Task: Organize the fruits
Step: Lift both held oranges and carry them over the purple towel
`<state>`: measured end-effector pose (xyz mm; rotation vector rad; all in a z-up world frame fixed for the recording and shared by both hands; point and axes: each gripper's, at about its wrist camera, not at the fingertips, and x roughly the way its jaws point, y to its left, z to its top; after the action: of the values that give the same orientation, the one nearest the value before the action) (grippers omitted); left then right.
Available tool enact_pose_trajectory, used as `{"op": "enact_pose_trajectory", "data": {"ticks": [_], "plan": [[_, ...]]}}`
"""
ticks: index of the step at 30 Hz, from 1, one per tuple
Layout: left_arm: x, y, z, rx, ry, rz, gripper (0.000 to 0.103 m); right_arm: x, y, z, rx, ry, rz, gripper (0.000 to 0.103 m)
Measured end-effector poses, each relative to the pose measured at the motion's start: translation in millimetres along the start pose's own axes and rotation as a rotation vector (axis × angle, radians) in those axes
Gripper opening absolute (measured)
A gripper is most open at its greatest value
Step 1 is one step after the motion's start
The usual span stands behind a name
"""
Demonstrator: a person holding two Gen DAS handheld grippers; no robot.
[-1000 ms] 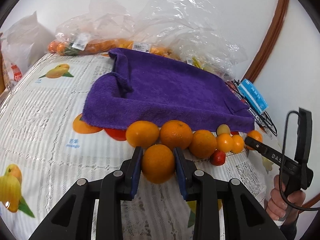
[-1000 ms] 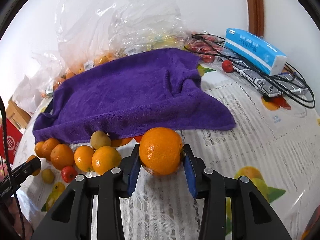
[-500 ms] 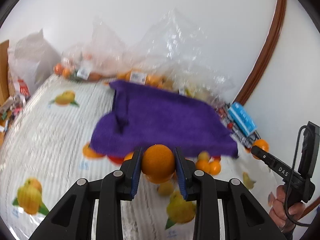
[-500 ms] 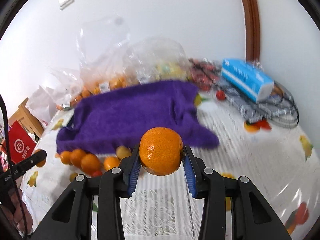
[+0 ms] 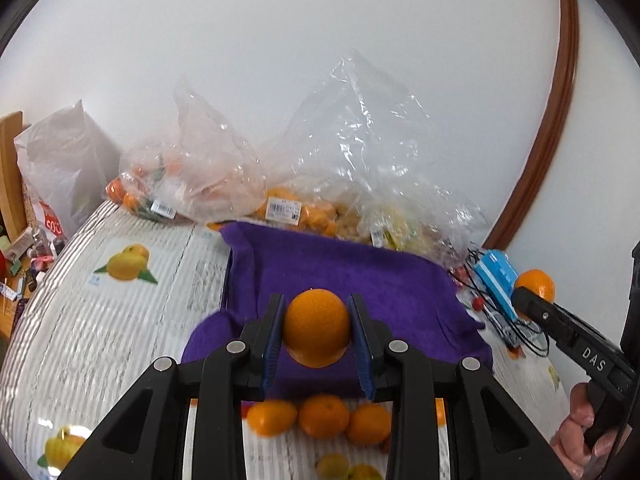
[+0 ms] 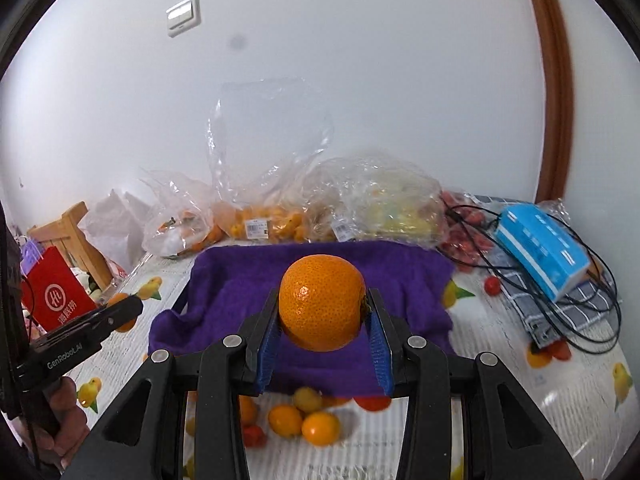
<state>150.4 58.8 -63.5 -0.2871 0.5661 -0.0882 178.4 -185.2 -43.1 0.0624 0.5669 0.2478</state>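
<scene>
While both pairs of jaws stay clamped, each on its own fruit, the scene beneath them has dropped away. The left gripper (image 5: 316, 334) pinches a smooth orange (image 5: 316, 332) between its blue pads, and the right gripper (image 6: 323, 320) holds a larger, dimpled orange (image 6: 322, 302) the same way; neither grip has slackened.

A second ago both fruits sat low, at the near edge of the purple towel (image 5: 340, 276), beside the loose row of fruit. Now both hang above the towel, which shows behind and under each orange, and the wall fills the upper half of each view. That lift suggests the pick is finished and the carry has begun, probably toward a place on the towel, though no target is certain.

Left behind, just in front of the towel's near edge, are the loose oranges (image 5: 320, 416), with smaller yellow and red fruits (image 6: 304, 420) among them, blurred.

Beyond the towel's far edge lie clear plastic bags (image 5: 320, 168) of fruit with white price stickers, too small to read. To the towel's right sits a blue box (image 6: 540, 248) on black cables. To its left stands a red bag (image 6: 56, 296) with white characters I cannot make out surely. One gripper arm reads "GenRobot.AI", the other shows "DAS".
</scene>
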Motion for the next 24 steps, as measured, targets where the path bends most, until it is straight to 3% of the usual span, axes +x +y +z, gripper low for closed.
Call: {"op": "enact_pose_trajectory", "data": {"ticks": [9, 15, 18, 24], "plan": [[50, 0, 2, -0.003, 0.005, 0.019, 0.030, 42, -21, 6, 0.032, 0.020, -0.008, 0.040], [76, 8, -13, 0.029, 0.065, 0.057, 0.030, 80, -41, -16, 0.065, 0.087, -0.004, 0.040], [80, 14, -16, 0.005, 0.086, 0.040, 0.030, 94, -51, -26, 0.093, 0.147, -0.024, 0.040], [90, 22, -19, -0.033, 0.126, 0.033, 0.030, 104, -60, -33, 0.097, 0.168, -0.056, 0.040]]}}
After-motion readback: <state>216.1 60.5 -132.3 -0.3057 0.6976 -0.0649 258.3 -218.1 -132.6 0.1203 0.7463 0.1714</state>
